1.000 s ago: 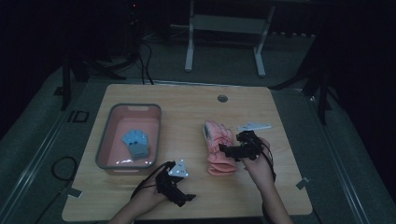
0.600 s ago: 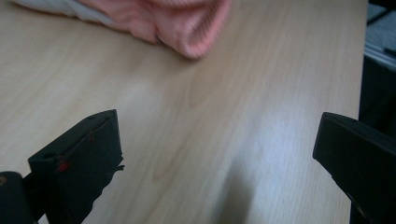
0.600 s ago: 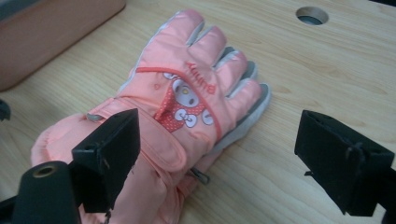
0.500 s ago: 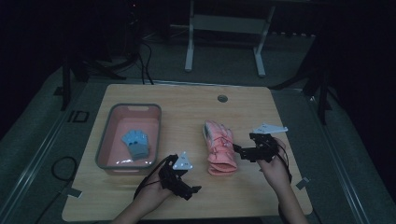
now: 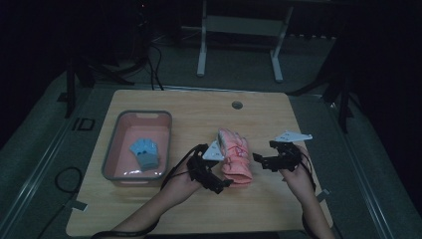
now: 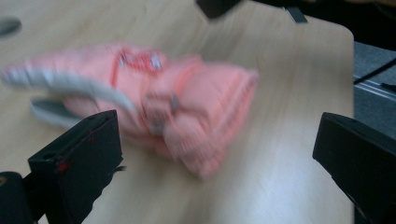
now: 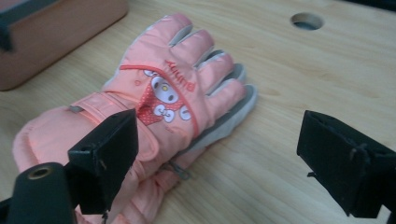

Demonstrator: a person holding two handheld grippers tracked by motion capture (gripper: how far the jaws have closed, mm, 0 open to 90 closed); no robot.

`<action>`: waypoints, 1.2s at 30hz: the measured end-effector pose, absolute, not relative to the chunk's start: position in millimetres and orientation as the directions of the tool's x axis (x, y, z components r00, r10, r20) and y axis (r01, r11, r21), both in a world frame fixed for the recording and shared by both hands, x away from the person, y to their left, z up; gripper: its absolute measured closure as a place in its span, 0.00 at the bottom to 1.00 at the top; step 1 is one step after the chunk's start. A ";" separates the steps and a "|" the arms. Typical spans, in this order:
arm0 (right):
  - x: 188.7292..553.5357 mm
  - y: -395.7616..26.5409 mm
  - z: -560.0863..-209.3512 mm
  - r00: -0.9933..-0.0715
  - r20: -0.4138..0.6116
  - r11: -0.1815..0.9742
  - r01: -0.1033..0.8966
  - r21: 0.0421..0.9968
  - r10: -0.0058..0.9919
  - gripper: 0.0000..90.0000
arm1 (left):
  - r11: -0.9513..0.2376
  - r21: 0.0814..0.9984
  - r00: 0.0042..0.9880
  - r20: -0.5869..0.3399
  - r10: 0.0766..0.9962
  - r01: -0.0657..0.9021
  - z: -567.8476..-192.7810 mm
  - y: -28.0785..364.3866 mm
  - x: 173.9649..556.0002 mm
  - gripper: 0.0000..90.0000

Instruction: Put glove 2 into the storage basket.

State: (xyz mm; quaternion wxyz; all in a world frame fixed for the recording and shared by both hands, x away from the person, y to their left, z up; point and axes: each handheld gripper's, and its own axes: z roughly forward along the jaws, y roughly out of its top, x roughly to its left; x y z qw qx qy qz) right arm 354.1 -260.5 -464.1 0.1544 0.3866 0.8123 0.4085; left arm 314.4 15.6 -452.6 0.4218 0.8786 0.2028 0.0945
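At the near edge of the worktop (image 5: 149, 214) both forearms come in, each hand carrying a gripper, and between them lies a pair of pink gloves (image 5: 235, 158), stacked one on the other, a little right of the worktop's middle. The left gripper (image 5: 211, 177) sits just beside the gloves' cuff end, at the near left side of the stack; its jaws stand wide apart with nothing between them, and in the left gripper view the gloves (image 6: 154, 102) lie straight ahead, blurred. The right gripper (image 5: 266, 160) is just to the right of the stack, also released, jaws spread, pointing leftward at the gloves; in the right gripper view the top glove (image 7: 159, 107) lies ahead and to the left jaw's side, its cartoon patch facing up.

The gloves' long axis runs from the near edge toward the far edge, cuffs near, fingers far. So the cuff end is what both grippers face, and the left one looks the nearer, almost touching it. A grasp there would likely mean closing across the thick cuff.

Farther left, toward the left edge, stands a pink bin (image 5: 115, 149) with a grey rim, and in it a blue glove (image 5: 146, 153) lies flat. Well beyond the gloves, near the far edge, a round cable hole (image 5: 237, 105) is set in the worktop.
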 end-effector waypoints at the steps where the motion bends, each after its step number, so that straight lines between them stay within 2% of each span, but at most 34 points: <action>1: 355.6 -259.9 -464.9 -0.651 0.073 0.360 0.506 0.784 0.755 0.13 | -0.555 0.784 0.899 -0.009 0.438 0.278 -450.6 13.2 319.1 0.02; 5: 358.9 -256.3 -466.4 -0.669 0.107 0.349 0.510 0.786 0.735 0.12 | -0.531 0.792 0.892 -0.035 0.451 0.300 -444.6 7.3 338.4 0.02; 8: 361.9 -254.1 -467.5 -0.668 0.080 0.371 0.503 0.781 0.740 0.18 | -0.528 0.790 0.884 -0.038 0.466 0.312 -445.3 0.6 351.3 0.02; 11: 368.0 -253.6 -470.6 -0.667 0.078 0.370 0.503 0.781 0.741 0.26 | -0.512 0.790 0.878 -0.068 0.474 0.338 -451.1 -2.8 361.6 0.02; 14: 373.8 -251.9 -475.1 -0.673 0.093 0.366 0.506 0.781 0.734 0.38 | -0.500 0.785 0.865 -0.088 0.495 0.366 -460.1 -4.1 368.2 0.02; 17: 378.0 -247.1 -481.7 -0.682 0.099 0.371 0.508 0.777 0.725 0.49 | -0.518 0.768 0.854 -0.072 0.515 0.377 -468.4 -6.4 368.9 0.02; 20: 381.7 -240.8 -487.4 -0.676 0.092 0.380 0.516 0.768 0.731 0.56 | -0.517 0.759 0.824 -0.044 0.565 0.395 -472.6 -7.8 367.9 0.17; 21: 382.5 -239.0 -488.6 -0.675 0.096 0.381 0.522 0.763 0.732 0.58 | -0.518 0.752 0.818 -0.047 0.573 0.407 -473.8 -8.2 368.0 0.18; 22: 382.7 -237.1 -489.5 -0.676 0.100 0.383 0.526 0.759 0.730 0.58 | -0.523 0.747 0.816 -0.044 0.576 0.410 -474.6 -7.6 367.8 0.23; 24: 380.8 -233.6 -490.6 -0.685 0.118 0.383 0.533 0.754 0.719 0.60 | -0.494 0.750 0.814 -0.101 0.571 0.440 -475.9 -5.4 368.6 0.36; 25: 379.8 -232.0 -491.4 -0.691 0.134 0.382 0.538 0.751 0.711 0.60 | -0.488 0.745 0.807 -0.114 0.579 0.455 -476.6 -5.2 369.2 0.38; 28: 380.8 -227.9 -495.4 -0.683 0.141 0.382 0.554 0.739 0.717 0.57 | -0.442 0.741 0.778 -0.172 0.604 0.506 -479.7 -3.4 373.6 0.38; 30: 382.9 -229.5 -497.7 -0.664 0.165 0.354 0.572 0.740 0.730 0.54 | -0.411 0.745 0.762 -0.196 0.617 0.525 -479.6 -0.9 373.5 0.34; 34: 382.8 -232.4 -501.0 -0.654 0.188 0.339 0.591 0.732 0.733 0.53 | -0.361 0.762 0.740 -0.222 0.635 0.538 -476.0 7.4 374.9 0.28; 36: 383.1 -232.5 -501.0 -0.650 0.183 0.343 0.593 0.728 0.737 0.52 | -0.371 0.756 0.734 -0.206 0.647 0.539 -476.2 7.3 376.9 0.27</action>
